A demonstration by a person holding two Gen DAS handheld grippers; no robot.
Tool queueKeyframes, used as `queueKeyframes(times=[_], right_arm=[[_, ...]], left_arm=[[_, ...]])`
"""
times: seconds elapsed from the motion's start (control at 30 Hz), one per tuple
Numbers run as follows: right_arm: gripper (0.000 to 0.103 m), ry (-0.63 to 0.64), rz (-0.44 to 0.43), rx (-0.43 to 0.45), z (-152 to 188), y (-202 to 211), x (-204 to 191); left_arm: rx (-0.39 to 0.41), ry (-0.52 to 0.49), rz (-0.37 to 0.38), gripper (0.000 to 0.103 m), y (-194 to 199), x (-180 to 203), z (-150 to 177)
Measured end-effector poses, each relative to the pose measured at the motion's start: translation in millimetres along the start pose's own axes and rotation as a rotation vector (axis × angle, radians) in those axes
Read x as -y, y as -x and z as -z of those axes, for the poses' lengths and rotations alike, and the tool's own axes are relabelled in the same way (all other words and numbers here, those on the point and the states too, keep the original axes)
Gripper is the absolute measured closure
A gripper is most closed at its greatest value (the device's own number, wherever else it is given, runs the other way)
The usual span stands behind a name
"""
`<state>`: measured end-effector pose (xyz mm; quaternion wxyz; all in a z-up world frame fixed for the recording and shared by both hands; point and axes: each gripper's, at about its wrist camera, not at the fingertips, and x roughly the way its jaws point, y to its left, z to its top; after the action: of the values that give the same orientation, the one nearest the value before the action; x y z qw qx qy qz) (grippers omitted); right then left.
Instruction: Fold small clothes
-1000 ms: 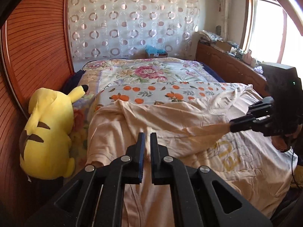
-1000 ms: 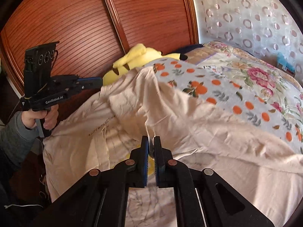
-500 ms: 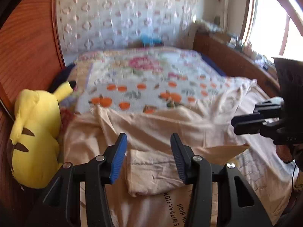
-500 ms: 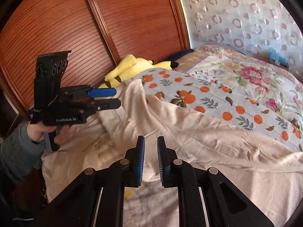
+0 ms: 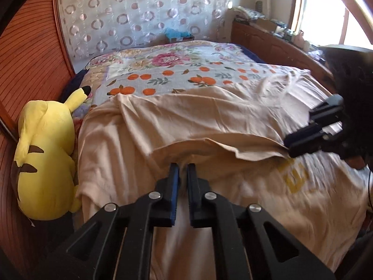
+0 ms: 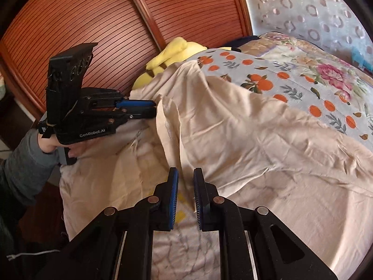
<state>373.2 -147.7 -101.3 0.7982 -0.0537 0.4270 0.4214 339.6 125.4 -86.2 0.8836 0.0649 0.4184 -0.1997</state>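
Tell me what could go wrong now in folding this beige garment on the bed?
The left gripper has just closed its jaws on the beige garment near a fold edge; a thin pinch may slip. The garment hangs over the near edge of the bed and could slide off. The yellow plush toy lies beside it and may be dragged.

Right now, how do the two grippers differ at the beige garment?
The left gripper is shut on the folded edge of the beige garment; the right gripper has its pads slightly apart, its jaws having just been opening. The left gripper is at the fold's end nearer the yellow plush, the right gripper at the other end. Both point down at the garment.
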Motion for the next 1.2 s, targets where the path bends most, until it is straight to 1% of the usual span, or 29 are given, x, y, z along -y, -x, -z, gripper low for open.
queueKeyframes(times=[0.07,0.2,0.27,0.37,0.47,0.53,0.57,0.6,0.67,0.73,0.8,0.83,0.93,1.0,1.07,1.2], right_arm=[[0.089,-0.002,-0.002,0.001,0,1,-1],[0.089,-0.001,0.001,0.014,3,9,-6],[0.089,0.008,0.005,0.027,6,14,-12],[0.089,0.016,0.018,0.068,11,26,-18],[0.089,0.015,0.024,0.092,9,28,-20],[0.089,0.026,0.037,0.098,8,28,-25],[0.089,0.031,0.049,0.101,7,27,-28],[0.089,0.037,0.064,0.104,8,27,-31],[0.081,0.044,0.075,0.109,8,26,-38],[0.07,0.055,0.085,0.118,9,25,-48],[0.062,0.082,0.095,0.118,14,26,-63],[0.061,0.093,0.1,0.121,16,26,-72],[0.061,0.111,0.096,0.128,24,21,-97],[0.06,0.114,0.068,0.127,28,16,-118],[0.061,0.13,0.054,0.12,32,9,-138],[0.061,0.166,0.001,0.088,36,-12,-179]], left_arm=[[0.005,0.017,0.004,0.095,8,-3,7],[0.021,0.044,-0.015,0.095,30,-11,22],[0.043,0.061,-0.009,0.095,42,-14,27],[0.084,0.066,-0.025,0.095,53,-16,27],[0.117,0.078,0.005,0.094,58,-20,21],[0.125,0.078,0.023,0.082,60,-21,20],[0.137,0.079,0.033,0.065,62,-22,20],[0.146,0.082,0.03,0.044,62,-23,20],[0.149,0.088,-0.014,0.032,64,-24,22],[0.14,0.098,-0.016,0.032,67,-28,25],[0.141,0.102,-0.036,0.032,72,-33,31],[0.134,0.11,-0.048,0.032,75,-38,35],[0.095,0.155,-0.075,0.032,80,-55,50],[0.082,0.189,-0.096,0.032,86,-69,63],[0.073,0.222,-0.107,0.032,93,-82,77],[0.07,0.268,-0.114,0.032,104,-96,102]])
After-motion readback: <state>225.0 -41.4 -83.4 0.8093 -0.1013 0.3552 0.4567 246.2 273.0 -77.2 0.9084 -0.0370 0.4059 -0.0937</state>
